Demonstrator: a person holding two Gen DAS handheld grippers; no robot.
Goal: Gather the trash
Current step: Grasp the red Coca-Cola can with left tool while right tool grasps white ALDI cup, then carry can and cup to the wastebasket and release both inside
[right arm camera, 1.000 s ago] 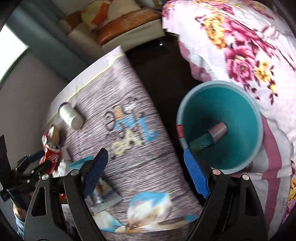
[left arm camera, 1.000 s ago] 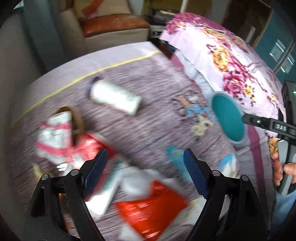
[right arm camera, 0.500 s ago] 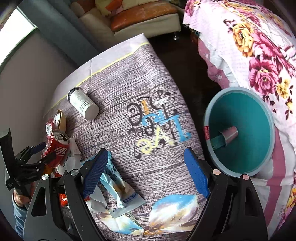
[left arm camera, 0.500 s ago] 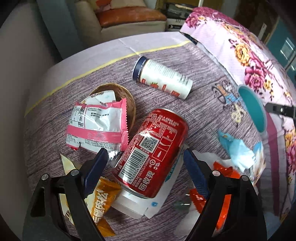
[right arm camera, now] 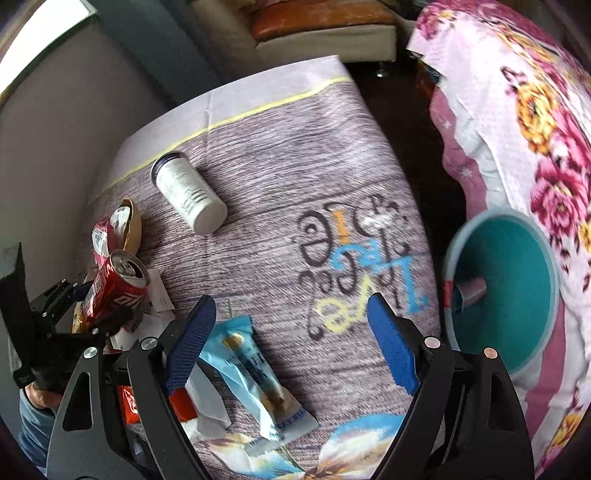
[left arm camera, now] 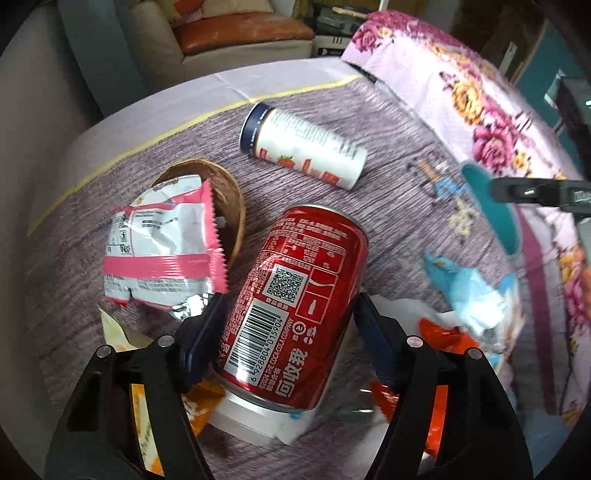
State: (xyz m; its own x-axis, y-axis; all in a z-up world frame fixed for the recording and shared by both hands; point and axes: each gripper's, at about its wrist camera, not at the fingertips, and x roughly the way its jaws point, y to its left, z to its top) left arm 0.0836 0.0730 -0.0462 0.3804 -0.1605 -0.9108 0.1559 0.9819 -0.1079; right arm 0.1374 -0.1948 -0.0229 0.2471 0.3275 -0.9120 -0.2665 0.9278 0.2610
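A red cola can [left arm camera: 295, 295] lies tilted on a heap of wrappers on the purple-grey tablecloth [left arm camera: 332, 103]. My left gripper [left arm camera: 290, 301] straddles it, a blue pad close on each side. The jaws are closing, and no firm press shows. The right wrist view shows the same can [right arm camera: 118, 284] between the left gripper's fingers [right arm camera: 99, 306]. My right gripper [right arm camera: 291, 306] hangs open over the cloth with nothing between its pads. A light blue wrapper [right arm camera: 255, 369] lies just below its left pad. The teal bin [right arm camera: 509, 295] stands to its right with a pinkish tube inside.
A white bottle [left arm camera: 303, 147] with a dark blue cap lies on its side behind the can. A pink-and-white snack packet [left arm camera: 162, 251] rests on a wooden bowl [left arm camera: 232, 195]. Orange and red wrappers [left arm camera: 439, 332] litter the near edge. Floral bedding [right arm camera: 535, 129] lies to the right, a sofa [left arm camera: 240, 33] behind.
My left gripper came down over the can, which now sits between narrower jaws. The right gripper swung left, away from the bin and over the printed cloth.
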